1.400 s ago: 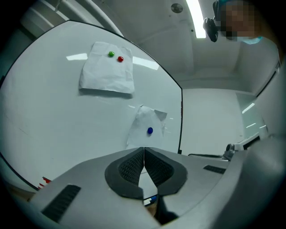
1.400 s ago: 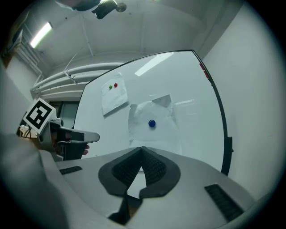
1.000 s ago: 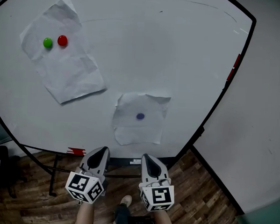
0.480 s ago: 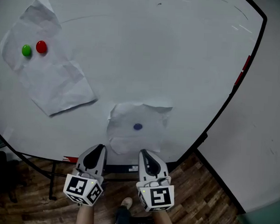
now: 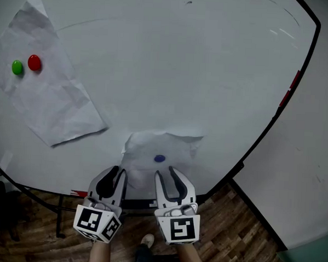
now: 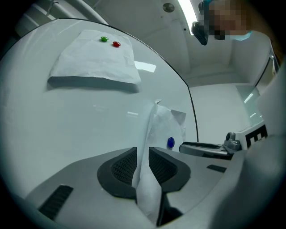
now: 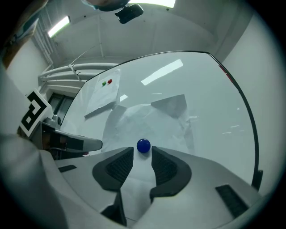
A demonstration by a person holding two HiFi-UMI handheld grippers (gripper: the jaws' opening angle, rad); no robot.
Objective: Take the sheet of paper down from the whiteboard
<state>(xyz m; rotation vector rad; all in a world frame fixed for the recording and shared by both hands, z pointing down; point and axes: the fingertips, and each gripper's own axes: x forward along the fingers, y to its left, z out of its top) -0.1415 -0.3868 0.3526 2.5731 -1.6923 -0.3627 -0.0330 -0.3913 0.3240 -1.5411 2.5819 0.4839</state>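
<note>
2 things change: the left gripper [image 5: 115, 173] now pinches the lower-left edge of the small sheet of paper [image 5: 152, 146] low on the whiteboard [image 5: 183, 74], and the right gripper [image 5: 165, 174] has just spread its jaws, empty, facing the blue magnet [image 5: 160, 159] pinning the sheet, apparently ready to pluck it.

Bare whiteboard [image 5: 183, 74] up and right; blue magnet [image 5: 160, 159] on crumpled sheet [image 5: 143, 147] low centre

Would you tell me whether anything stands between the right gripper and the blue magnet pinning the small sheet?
Nothing visible does. The right gripper's jaws, which have just been opening, hold nothing and point straight at the blue magnet on the small sheet. The left gripper pinches that sheet's edge.
</note>
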